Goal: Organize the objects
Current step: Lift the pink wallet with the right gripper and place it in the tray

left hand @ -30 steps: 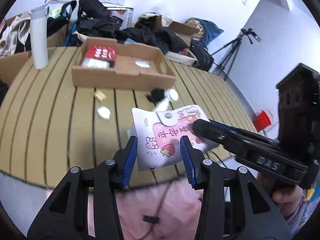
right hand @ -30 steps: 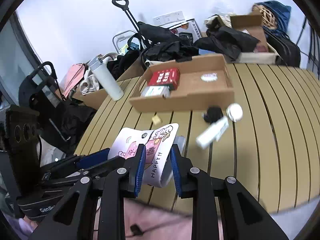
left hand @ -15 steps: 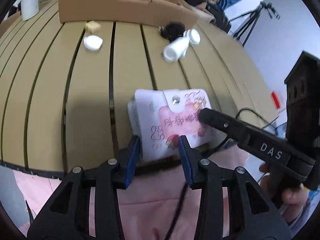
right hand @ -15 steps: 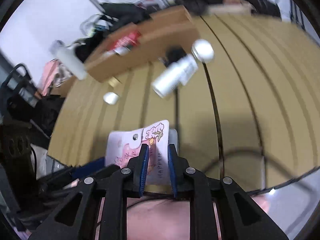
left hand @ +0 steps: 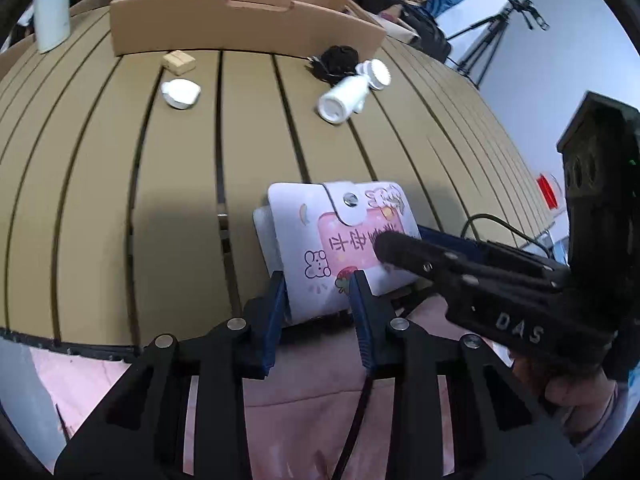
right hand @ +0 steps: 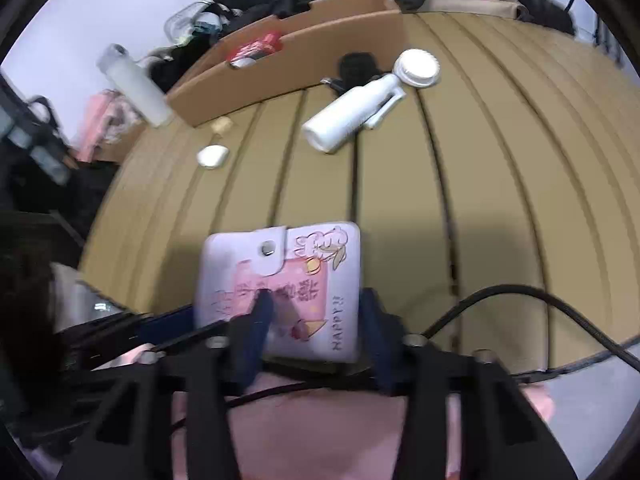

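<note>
A white and pink card wallet (left hand: 340, 236) with a snap flap and cartoon rabbits lies at the near edge of the slatted wooden table (left hand: 120, 184). It also shows in the right wrist view (right hand: 288, 280). My left gripper (left hand: 318, 280) has its jaws closed on the wallet's near edge. My right gripper (right hand: 314, 304) has opened, its jaws standing either side of the wallet's near end; in the left wrist view its finger (left hand: 440, 264) lies across the wallet. A cardboard box (left hand: 240, 28) stands at the far side.
A white bottle (left hand: 344, 96) lies on its side beside a white cap (left hand: 378, 74) and a black item (left hand: 338, 60). A small white case (left hand: 180, 92) and tan block (left hand: 179, 60) lie near the box. A tall white bottle (left hand: 50, 12) stands far left. A black cable (right hand: 540, 304) hangs near the table's edge.
Both grippers lowered the wallet from the air onto the table's near edge. The right gripper's jaws have spread apart from the wallet; the left still grips it.
</note>
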`<action>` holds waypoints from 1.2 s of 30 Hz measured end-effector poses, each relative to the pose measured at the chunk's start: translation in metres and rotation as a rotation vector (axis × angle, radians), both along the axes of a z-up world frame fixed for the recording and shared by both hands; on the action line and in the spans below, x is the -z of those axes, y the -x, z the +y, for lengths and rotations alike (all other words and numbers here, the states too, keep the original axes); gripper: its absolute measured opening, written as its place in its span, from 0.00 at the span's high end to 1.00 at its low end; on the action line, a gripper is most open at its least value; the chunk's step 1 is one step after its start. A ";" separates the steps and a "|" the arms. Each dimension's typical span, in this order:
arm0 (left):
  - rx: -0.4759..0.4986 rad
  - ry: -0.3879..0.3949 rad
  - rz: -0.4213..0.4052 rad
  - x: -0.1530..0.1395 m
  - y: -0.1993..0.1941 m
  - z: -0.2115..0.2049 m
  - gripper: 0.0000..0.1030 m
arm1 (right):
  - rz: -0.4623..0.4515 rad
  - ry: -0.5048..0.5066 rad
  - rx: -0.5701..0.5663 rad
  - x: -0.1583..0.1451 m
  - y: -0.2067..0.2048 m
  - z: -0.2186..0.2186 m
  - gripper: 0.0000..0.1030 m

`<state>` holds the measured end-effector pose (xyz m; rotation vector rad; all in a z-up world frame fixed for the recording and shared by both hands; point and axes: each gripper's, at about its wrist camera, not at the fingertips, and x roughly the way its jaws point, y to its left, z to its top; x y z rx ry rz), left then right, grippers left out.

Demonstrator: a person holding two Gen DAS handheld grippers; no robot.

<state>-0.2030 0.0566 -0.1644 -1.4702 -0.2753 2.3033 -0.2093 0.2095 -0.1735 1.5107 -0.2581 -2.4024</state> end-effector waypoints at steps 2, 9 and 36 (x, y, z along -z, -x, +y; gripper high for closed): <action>-0.020 -0.039 -0.006 -0.008 0.002 -0.005 0.74 | 0.004 0.011 -0.004 -0.004 0.000 0.003 0.70; 0.007 -0.069 0.177 -0.106 0.071 0.009 0.74 | 0.151 0.028 0.033 -0.091 0.043 0.019 0.70; 0.041 0.060 0.262 -0.157 0.208 -0.021 0.49 | 0.191 -0.136 0.007 -0.145 0.223 0.023 0.34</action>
